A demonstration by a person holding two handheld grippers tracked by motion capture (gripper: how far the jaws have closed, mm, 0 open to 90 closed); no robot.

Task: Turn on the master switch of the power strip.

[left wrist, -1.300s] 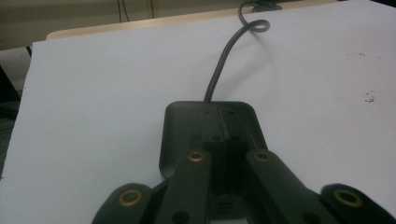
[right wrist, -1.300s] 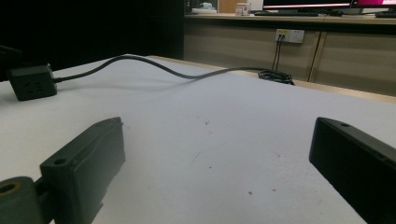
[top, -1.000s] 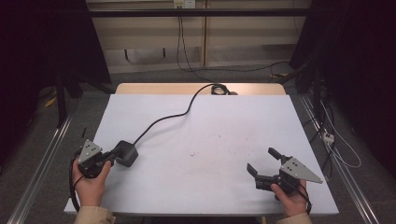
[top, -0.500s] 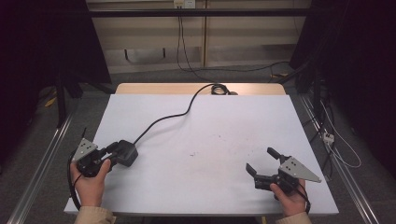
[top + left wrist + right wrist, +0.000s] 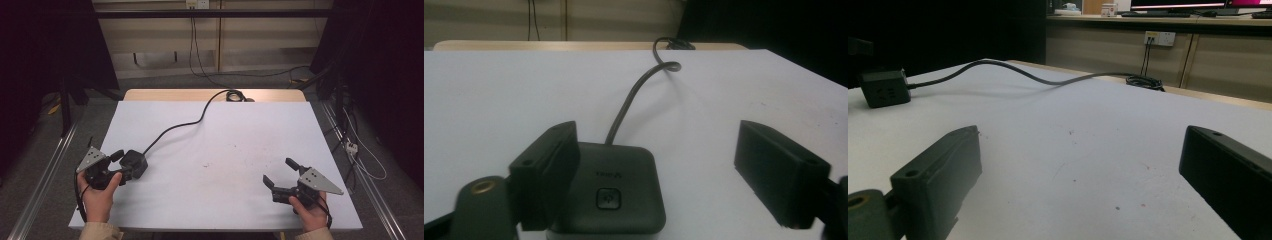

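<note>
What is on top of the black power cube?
The power cube carries a square button and faint lettering on top; its near left corner is covered by one jaw of the left gripper.

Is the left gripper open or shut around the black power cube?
Open. The left gripper has just been opening; its jaws stand apart, with the power cube between them.

In the left gripper view, the black square power cube with a button on top (image 5: 616, 192) was cut off by the bottom edge, and its left flank sat hidden behind the near black finger (image 5: 546, 175) of the left gripper (image 5: 664, 180). The small marking above the button was too blurred to read. Whether that finger touched the cube could not be told. The cube's black cable (image 5: 172, 131) ended in a coil at the far edge of the white table (image 5: 240, 150), too small to make out. Both forearms ran off the high view's bottom edge.
</note>
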